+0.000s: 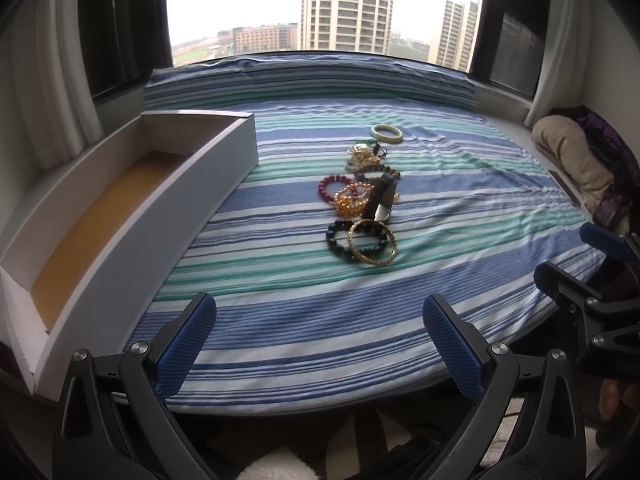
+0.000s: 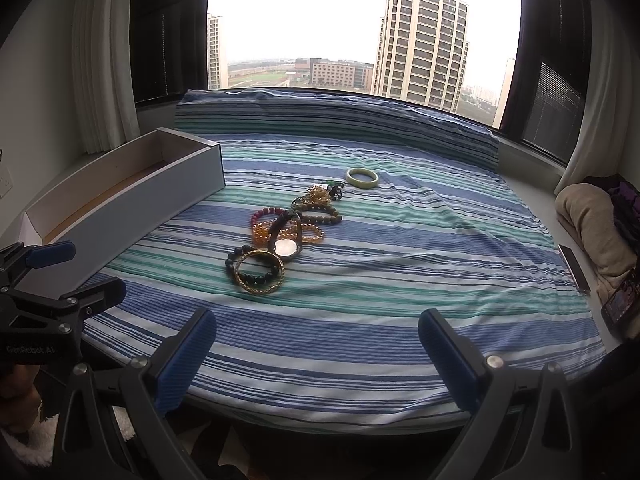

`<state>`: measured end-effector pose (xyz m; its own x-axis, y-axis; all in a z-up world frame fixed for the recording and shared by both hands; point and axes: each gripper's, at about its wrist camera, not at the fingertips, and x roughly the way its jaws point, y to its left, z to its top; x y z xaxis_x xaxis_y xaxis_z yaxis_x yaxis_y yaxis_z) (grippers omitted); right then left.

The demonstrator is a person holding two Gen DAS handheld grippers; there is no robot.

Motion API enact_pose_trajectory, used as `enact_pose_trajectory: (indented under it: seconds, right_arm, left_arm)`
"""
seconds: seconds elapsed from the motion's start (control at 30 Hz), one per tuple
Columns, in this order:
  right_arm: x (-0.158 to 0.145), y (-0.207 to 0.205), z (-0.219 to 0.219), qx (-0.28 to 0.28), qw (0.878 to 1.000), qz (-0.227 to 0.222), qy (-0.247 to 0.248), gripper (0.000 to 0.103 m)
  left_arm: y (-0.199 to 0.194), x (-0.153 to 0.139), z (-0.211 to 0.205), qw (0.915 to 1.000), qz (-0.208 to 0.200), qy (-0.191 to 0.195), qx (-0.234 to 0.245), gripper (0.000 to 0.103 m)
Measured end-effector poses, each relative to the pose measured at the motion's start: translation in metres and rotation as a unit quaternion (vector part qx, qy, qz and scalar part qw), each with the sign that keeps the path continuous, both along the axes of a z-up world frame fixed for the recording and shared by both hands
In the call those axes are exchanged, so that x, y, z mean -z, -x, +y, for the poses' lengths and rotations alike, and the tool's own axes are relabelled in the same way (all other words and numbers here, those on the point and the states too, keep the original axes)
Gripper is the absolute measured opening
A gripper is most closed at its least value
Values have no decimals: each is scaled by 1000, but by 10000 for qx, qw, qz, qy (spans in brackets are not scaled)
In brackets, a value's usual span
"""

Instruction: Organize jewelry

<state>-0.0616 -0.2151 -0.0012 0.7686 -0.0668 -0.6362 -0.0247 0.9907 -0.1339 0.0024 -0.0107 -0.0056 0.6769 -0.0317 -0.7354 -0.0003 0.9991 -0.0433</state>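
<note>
We judge the task to be at its very start: nothing has yet gone into the long white cardboard box with a tan floor (image 1: 120, 200), which sits open and empty along the left side of the blue, green and white striped cloth (image 1: 440, 280). All the jewelry lies in a loose line down the middle of that cloth, well apart from the box. Nearest to us a gold metal bangle (image 2: 260, 272) overlaps a black beaded bracelet (image 2: 240, 258); just beyond them rests a watch with a round pale face and dark strap (image 2: 286, 240), lying over an amber beaded bracelet (image 2: 264, 232), with a dark red beaded bracelet (image 1: 332, 188) beside it. Further on come a brown wooden bead bracelet (image 2: 324, 218), a small tangle of gold pieces (image 2: 318, 194) we cannot sort out, and, farthest away and by itself, a pale green jade-like bangle (image 2: 362, 178). Our left gripper (image 1: 320, 340) and right gripper (image 2: 318, 344) both hover at the near edge of the cloth with jaws spread wide and nothing held. Every piece remains to be picked up and placed.
</note>
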Motion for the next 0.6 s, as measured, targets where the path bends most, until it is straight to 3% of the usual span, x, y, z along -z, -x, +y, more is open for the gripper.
enact_pose_trajectory:
  seconds: [0.6]
  right_arm:
    - [2,-1,1,3,10000,4,-21,103]
  left_arm:
    - [-1,1,2,10000,15,-19,-54,103]
